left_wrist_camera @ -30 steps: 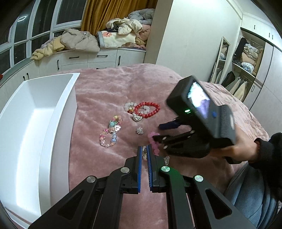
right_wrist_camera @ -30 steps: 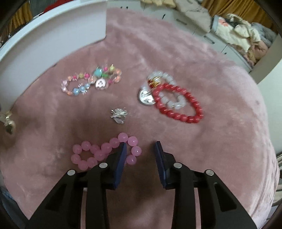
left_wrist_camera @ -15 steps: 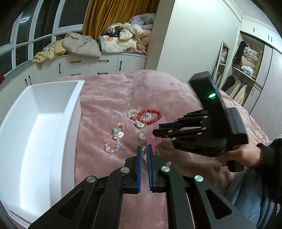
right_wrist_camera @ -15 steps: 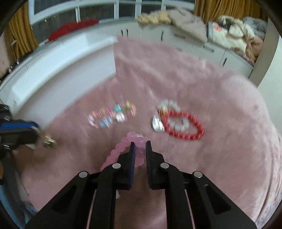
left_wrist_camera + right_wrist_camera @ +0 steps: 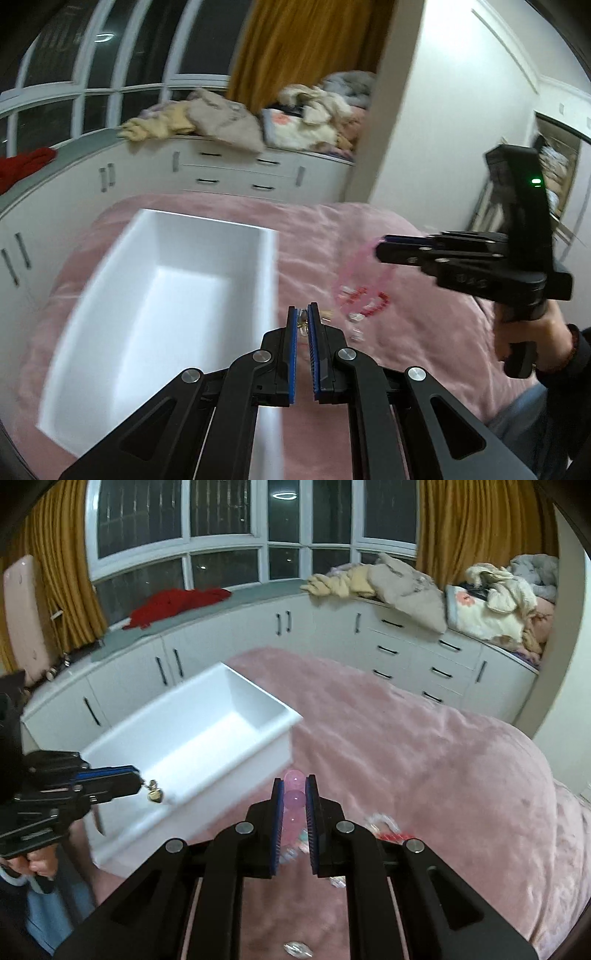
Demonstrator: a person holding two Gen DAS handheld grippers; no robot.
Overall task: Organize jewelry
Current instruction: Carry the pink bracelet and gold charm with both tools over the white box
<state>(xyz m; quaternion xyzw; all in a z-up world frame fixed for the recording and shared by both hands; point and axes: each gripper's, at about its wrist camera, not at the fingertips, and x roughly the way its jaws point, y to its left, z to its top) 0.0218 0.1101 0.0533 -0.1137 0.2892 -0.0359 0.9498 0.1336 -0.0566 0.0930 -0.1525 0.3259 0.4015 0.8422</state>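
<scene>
My left gripper (image 5: 303, 314) is shut on a small gold heart charm (image 5: 302, 317); the charm (image 5: 155, 795) hangs from its tips in the right wrist view, beside the white box's near rim. My right gripper (image 5: 294, 788) is shut on a pink bead bracelet (image 5: 293, 799), lifted above the pink blanket; the bracelet (image 5: 364, 266) dangles blurred from its tips in the left wrist view. The white box (image 5: 162, 295) stands open on the bed's left; it also shows in the right wrist view (image 5: 192, 746). A red bead bracelet (image 5: 373, 304) lies on the blanket.
More jewelry lies on the pink blanket (image 5: 424, 746) under my right gripper: a clear bead bracelet (image 5: 382, 819) and a small silver piece (image 5: 297, 949). White drawers (image 5: 406, 646) with piled clothes line the window wall behind the bed.
My right gripper closed on the pink bracelet and lifted it off the blanket. Both grippers rose and swung left toward the white box, the left still holding the charm.
</scene>
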